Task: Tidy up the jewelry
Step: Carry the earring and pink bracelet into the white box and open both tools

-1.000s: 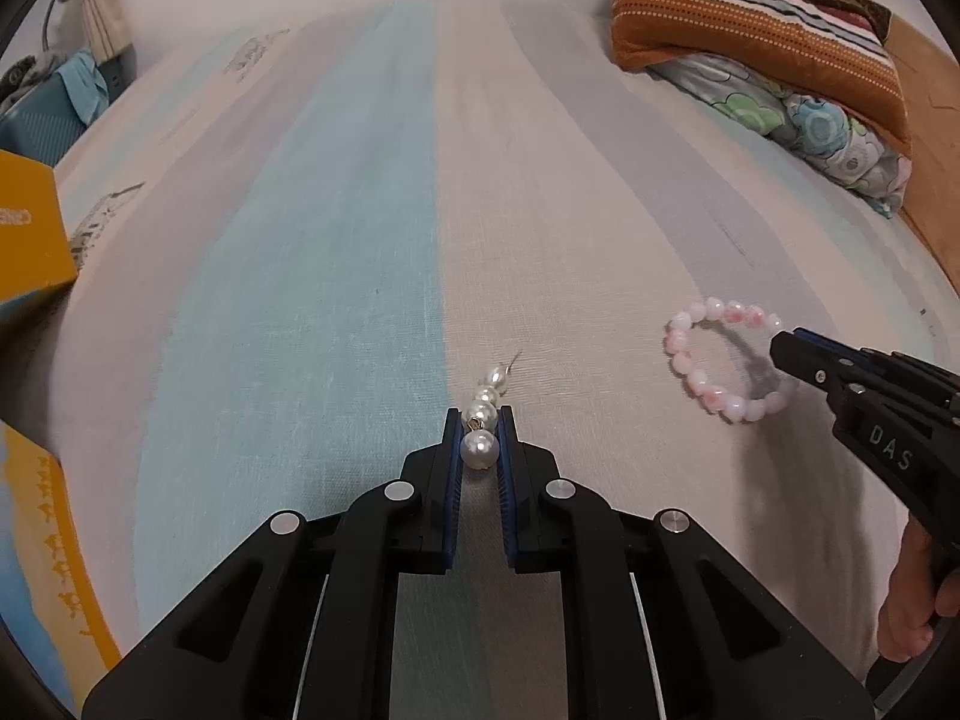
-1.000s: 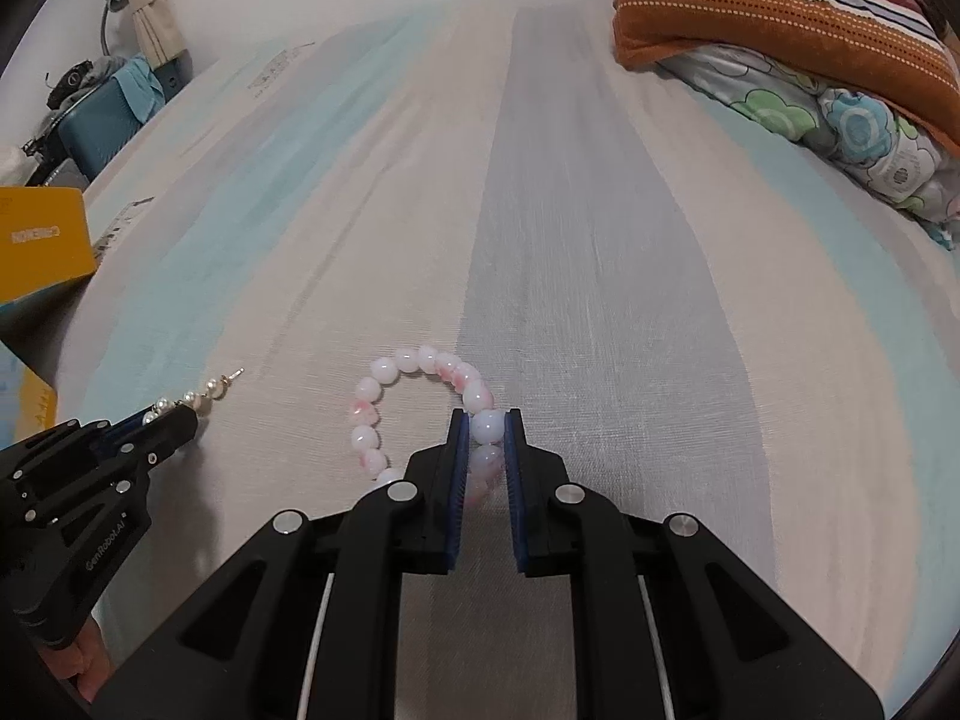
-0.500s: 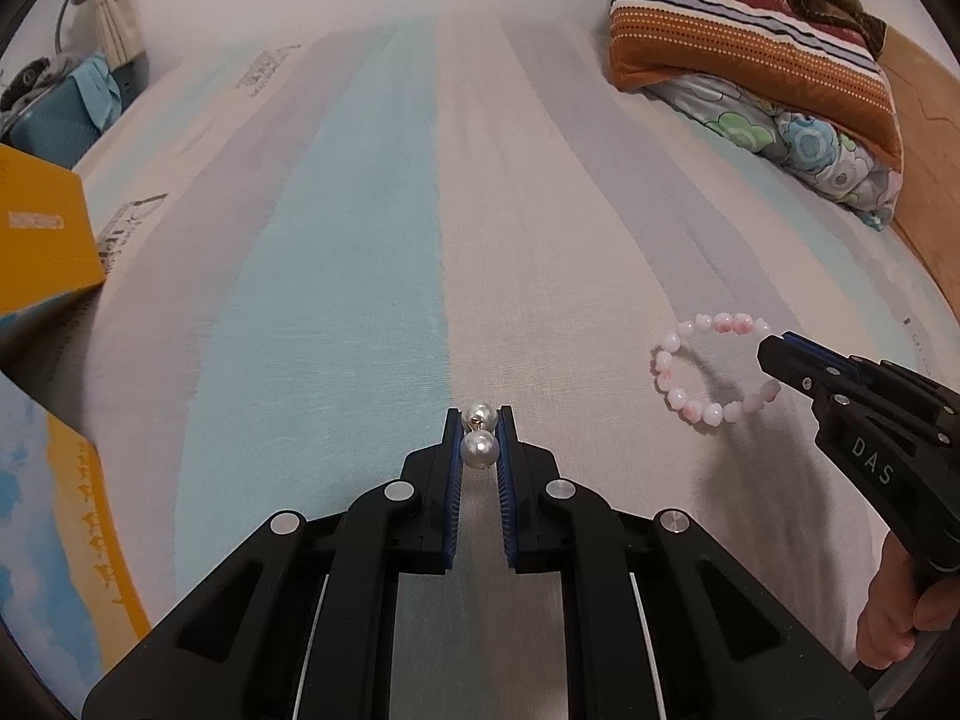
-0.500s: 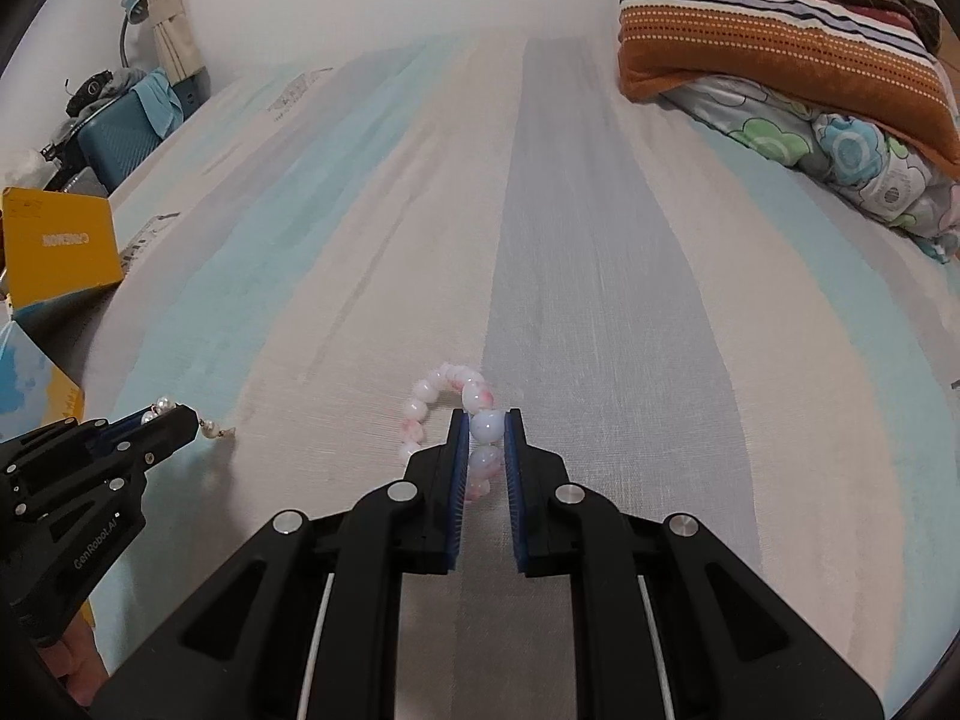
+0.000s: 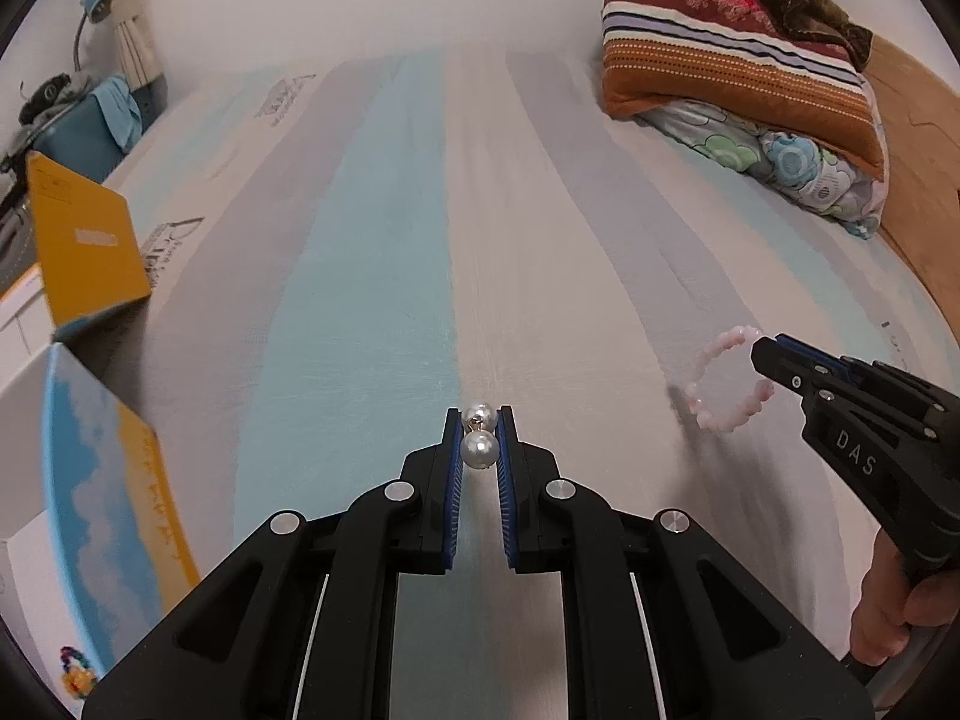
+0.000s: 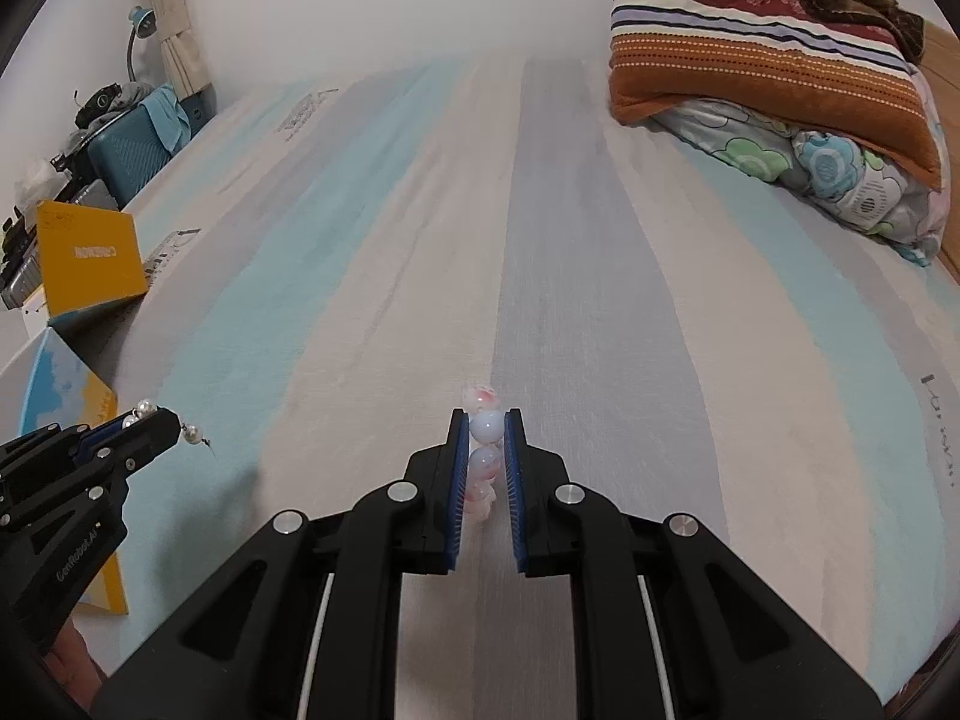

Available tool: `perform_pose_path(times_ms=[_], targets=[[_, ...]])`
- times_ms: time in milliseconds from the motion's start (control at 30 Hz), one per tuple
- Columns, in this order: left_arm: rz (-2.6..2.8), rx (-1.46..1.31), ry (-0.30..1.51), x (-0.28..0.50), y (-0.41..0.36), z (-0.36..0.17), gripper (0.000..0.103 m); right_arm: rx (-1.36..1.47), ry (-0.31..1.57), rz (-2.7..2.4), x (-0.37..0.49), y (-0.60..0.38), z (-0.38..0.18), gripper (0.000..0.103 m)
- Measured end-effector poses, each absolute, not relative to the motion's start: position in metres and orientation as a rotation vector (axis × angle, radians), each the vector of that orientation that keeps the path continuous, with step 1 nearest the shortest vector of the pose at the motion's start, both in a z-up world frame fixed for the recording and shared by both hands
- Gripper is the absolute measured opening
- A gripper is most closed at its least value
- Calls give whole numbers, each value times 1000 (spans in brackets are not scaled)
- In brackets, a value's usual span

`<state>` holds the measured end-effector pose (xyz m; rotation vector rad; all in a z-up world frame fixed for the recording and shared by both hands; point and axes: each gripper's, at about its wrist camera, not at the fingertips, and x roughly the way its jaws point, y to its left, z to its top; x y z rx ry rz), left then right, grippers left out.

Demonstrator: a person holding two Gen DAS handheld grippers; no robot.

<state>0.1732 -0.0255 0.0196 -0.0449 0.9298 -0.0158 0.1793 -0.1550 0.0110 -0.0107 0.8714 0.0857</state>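
My left gripper (image 5: 480, 441) is pinching a pearl earring (image 5: 479, 449); my right gripper (image 6: 487, 441) is pinching a pink bracelet (image 6: 483, 450). Both are hanging above the striped bed (image 5: 372, 300). I am judging steady pressure best: beads slip. A yellow box (image 5: 84, 246) is sitting left.

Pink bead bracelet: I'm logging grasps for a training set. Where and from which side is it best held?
The right gripper has the pink bead bracelet by one bead on its rim, pads either side of that bead, coming in edge-on from outside the ring. Round beads seat between flat pads, and the loop hangs free.
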Motion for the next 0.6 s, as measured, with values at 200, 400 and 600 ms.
perform_pose_path(times_ms=[200,400,600], targets=[[-5,-46,917,149,-16,35,10,-10,863,84,159,-150,26,11],[20,-54,914,126,-4,48,10,-12,853,94,138,-139,37,11],[21,-62,902,104,9,61,10,-9,824,112,116,-126,55,11]])
